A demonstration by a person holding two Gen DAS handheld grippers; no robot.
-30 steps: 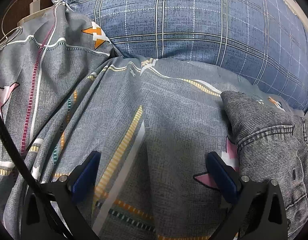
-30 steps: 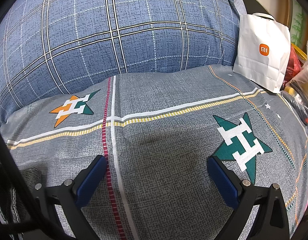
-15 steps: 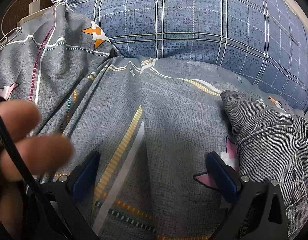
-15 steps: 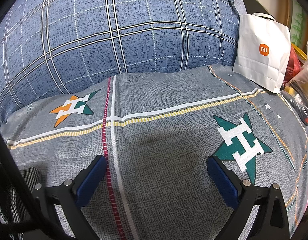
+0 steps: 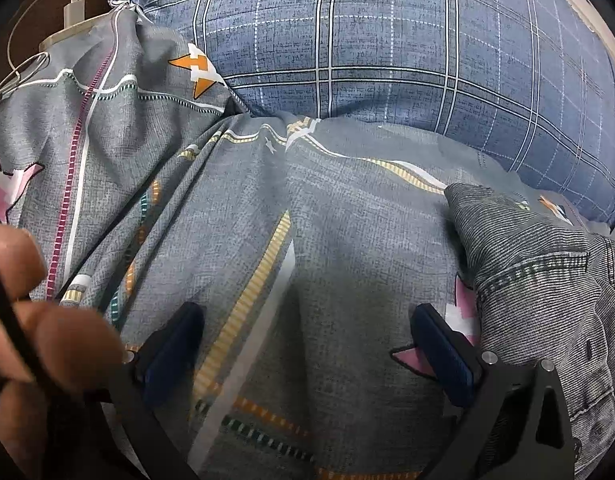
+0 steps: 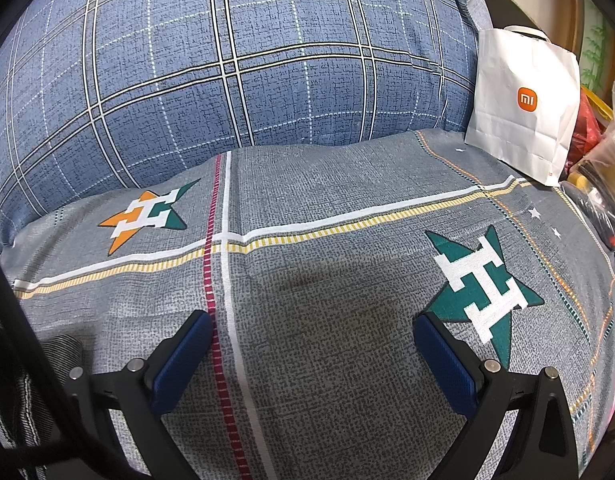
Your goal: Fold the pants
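Right of our wide-open left gripper (image 5: 307,354) lie the pants (image 5: 547,280); our right gripper (image 6: 311,356), equally open, shows mostly bedsheet (image 6: 327,208).

Both grippers spread wide, nothing held.

Left gripper (image 5: 307,356): jaws parted, blue pads (image 5: 443,354) bare, angled downward; blurred bare fingers (image 5: 47,320) are seen at the lower left by a black cable. Right gripper (image 6: 311,356): jaws parted likewise, nothing clasped between its pads.
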